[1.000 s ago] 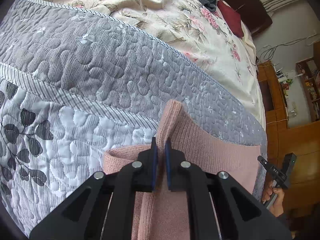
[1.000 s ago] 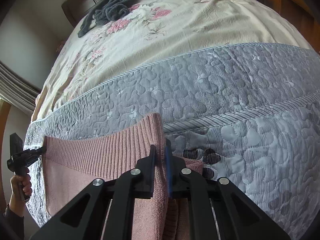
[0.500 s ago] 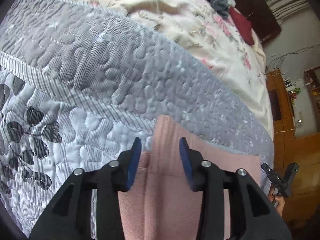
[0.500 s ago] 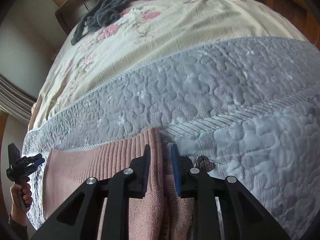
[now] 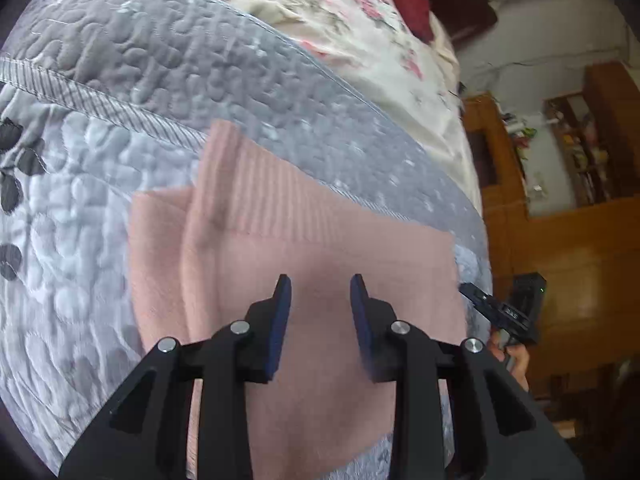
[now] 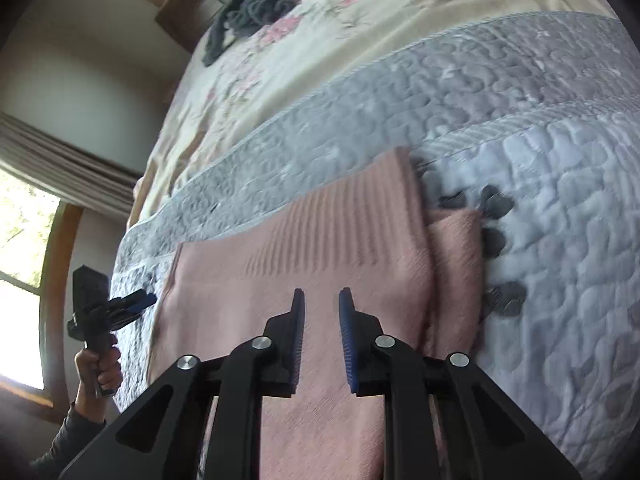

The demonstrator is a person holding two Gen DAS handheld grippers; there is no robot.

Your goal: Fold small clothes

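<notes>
left tool (image 5: 318,292): jaws wide, empty, over the sweater | right tool (image 6: 321,304): jaws narrowly apart, empty | pink sweater (image 5: 320,248): flat on the bed quilt (image 5: 120,60), directly under both tools, long axis crosswise, ribbed hem (image 6: 352,216) far side | neither tool clearly nearer | likely next: grip the near edge

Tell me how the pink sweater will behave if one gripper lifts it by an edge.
The pink sweater is probably floppy: it lies flat in soft folded layers. It likely grips well, since its knit is ribbed. The fold may fall open when lifted.
</notes>
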